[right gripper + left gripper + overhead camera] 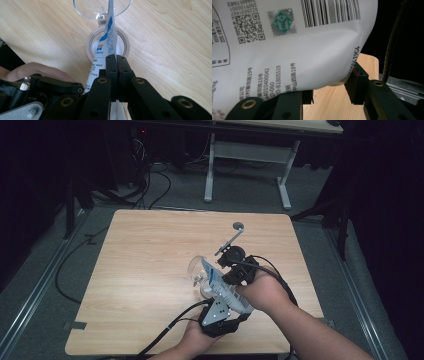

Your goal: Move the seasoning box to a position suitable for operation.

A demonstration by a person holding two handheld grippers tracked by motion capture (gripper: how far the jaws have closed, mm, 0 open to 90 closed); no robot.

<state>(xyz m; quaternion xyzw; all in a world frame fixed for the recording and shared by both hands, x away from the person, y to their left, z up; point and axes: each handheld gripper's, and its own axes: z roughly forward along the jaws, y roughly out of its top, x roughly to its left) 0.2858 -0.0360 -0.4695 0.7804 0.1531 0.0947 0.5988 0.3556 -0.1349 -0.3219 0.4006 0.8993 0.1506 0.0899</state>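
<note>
A white pouch [220,287] with blue print and a barcode is held up over the wooden table [150,250] between my two grippers. My left gripper [332,85] is shut on its bulging lower end [299,55], one jaw on each side. In the right gripper view, my right gripper [116,60] pinches the pouch's thin edge [108,35], with the jaws pressed together. Straight below the pouch stands a round beige-rimmed jar [125,42] with white contents. A clear dome-shaped lid or glass [85,10] lies just beyond it.
A metal scoop [235,232] with a round end lies on the table behind the right hand, next to a black round part [233,254]. Cables trail from both grippers to the near edge. A desk frame [247,165] stands on the floor beyond.
</note>
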